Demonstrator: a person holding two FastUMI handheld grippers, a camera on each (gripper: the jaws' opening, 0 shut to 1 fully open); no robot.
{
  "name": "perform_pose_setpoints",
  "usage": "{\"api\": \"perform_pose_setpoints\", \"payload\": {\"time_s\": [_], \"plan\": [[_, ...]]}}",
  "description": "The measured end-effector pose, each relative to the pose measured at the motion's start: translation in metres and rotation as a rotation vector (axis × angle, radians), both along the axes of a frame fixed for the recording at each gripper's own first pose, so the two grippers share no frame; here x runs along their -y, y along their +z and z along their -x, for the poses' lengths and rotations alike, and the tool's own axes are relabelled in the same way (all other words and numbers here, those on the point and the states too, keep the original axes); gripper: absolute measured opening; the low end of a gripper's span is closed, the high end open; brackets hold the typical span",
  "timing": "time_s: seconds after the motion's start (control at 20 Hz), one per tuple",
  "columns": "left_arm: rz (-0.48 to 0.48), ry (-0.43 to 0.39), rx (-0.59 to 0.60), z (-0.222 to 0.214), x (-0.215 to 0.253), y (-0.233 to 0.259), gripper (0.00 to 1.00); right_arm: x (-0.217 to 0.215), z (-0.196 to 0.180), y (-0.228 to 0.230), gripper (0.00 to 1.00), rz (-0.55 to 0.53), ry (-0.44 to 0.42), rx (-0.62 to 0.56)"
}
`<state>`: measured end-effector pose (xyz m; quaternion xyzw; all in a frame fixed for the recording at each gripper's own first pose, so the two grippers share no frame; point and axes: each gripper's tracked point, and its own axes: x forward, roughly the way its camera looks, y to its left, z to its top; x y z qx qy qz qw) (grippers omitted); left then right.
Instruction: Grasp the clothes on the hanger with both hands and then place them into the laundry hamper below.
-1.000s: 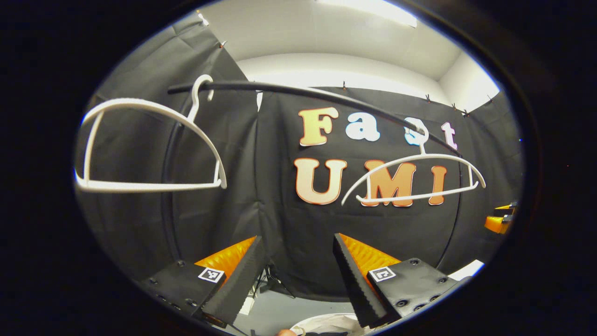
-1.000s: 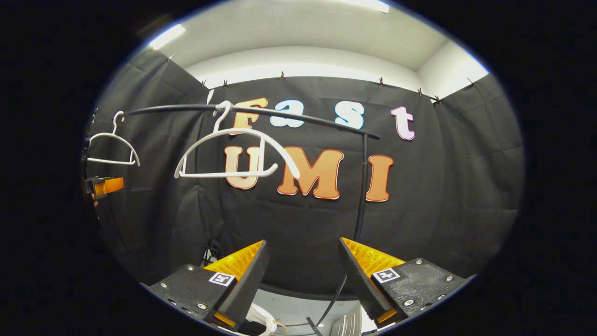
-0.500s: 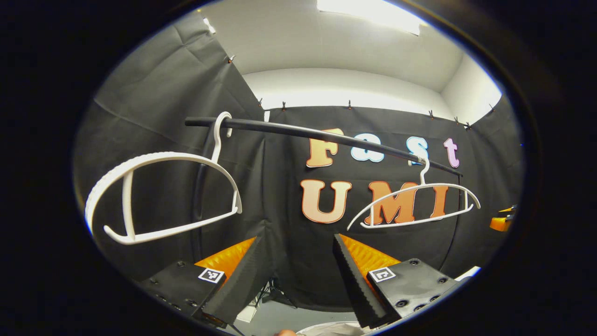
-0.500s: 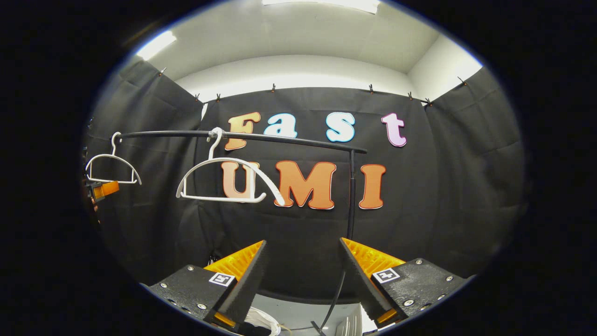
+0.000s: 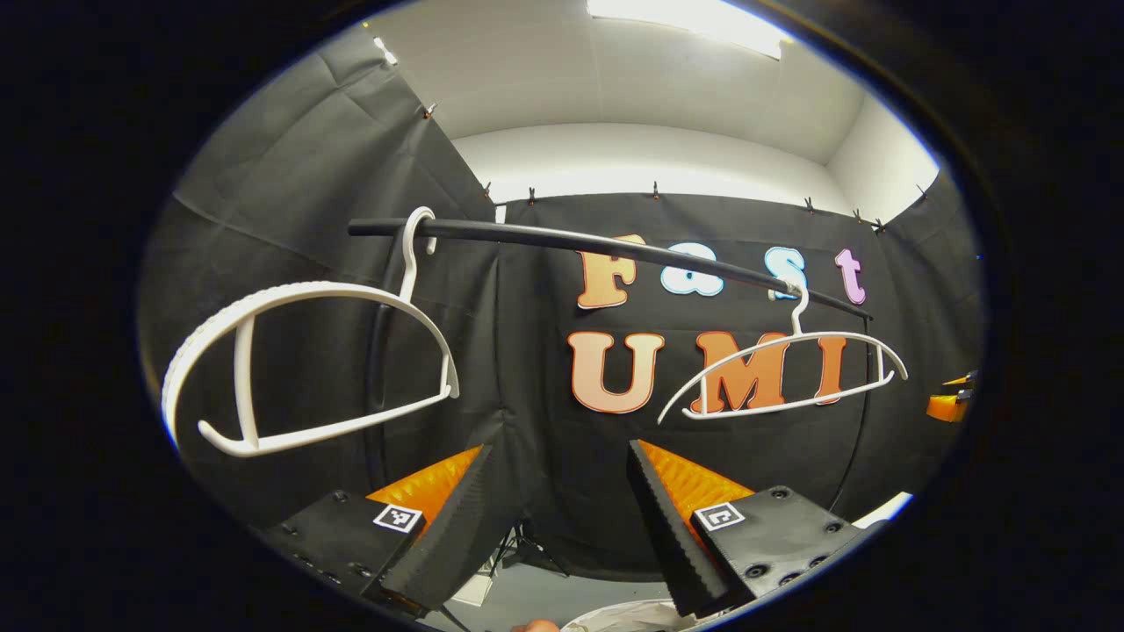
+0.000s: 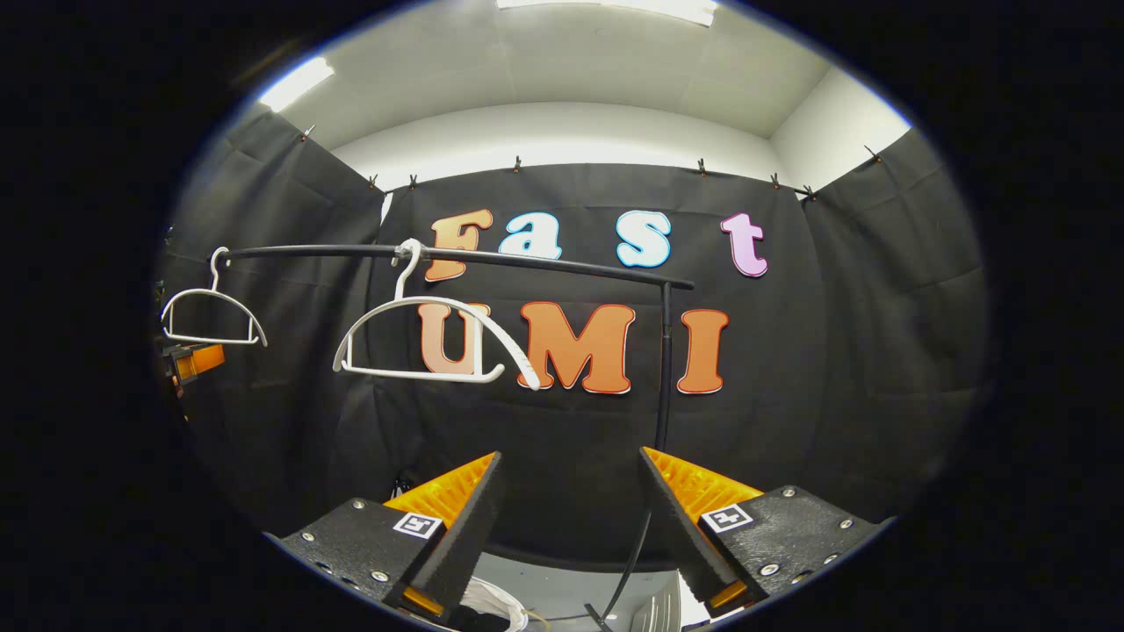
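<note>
Hangers first: two white plastic ones on black rail (image 5: 615, 250), both bare. Near hanger (image 5: 307, 360) sits at 9 o'clock in left gripper view, hook over the rail's end, frame tilted, lower bar dipping toward its outer end. Far hanger (image 5: 781, 373) at 3 o'clock, roughly level. In right gripper view the same rail (image 6: 457, 256) runs across at 10 o'clock, with one hanger (image 6: 430, 338) near centre-left and the other (image 6: 211, 316) out at 9 o'clock.

My left gripper (image 5: 562, 518) at 6 o'clock: fingers spread wide, nothing between them. My right gripper (image 6: 571, 527) the same, wide apart, gripping nothing.

Clothes: a bit of white fabric (image 5: 628, 614) at 6 o'clock, low beneath my left fingers, well below the rail; hamper itself I can't make out. Rail's upright post (image 6: 663, 369) stands just right of centre in right gripper view.
</note>
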<state>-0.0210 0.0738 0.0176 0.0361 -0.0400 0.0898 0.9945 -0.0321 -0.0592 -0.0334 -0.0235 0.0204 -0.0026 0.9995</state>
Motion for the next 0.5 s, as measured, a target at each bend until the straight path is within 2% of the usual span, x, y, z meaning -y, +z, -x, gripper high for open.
{"api": "perform_pose_setpoints", "payload": {"time_s": [0.1,0.15,0.2,0.25,0.3,0.5], "plan": [[0.008,0.003,0.007,0.0000,-0.0020,0.0009,0.94,-0.0018,0.0003,-0.0013,0.92,0.002,0.008,-0.002],[0.014,0.003,0.011,0.0001,-0.0026,0.0006,0.94,-0.0044,0.0000,-0.0037,1.00,0.006,0.015,-0.007],[0.020,0.006,0.013,0.0003,-0.0023,0.0007,0.97,-0.0029,0.0001,-0.0049,0.99,0.007,0.013,-0.011],[0.022,0.005,0.012,0.0000,-0.0012,-0.0010,0.94,-0.0012,-0.0011,-0.0049,1.00,0.004,0.008,-0.013],[0.021,0.000,0.009,-0.0005,0.0006,-0.0024,0.97,-0.0005,-0.0020,-0.0040,1.00,-0.002,0.006,-0.013],[0.020,-0.010,-0.006,-0.0022,0.0042,-0.0045,0.94,0.0002,0.0002,-0.0027,1.00,-0.005,0.001,-0.011]]}}
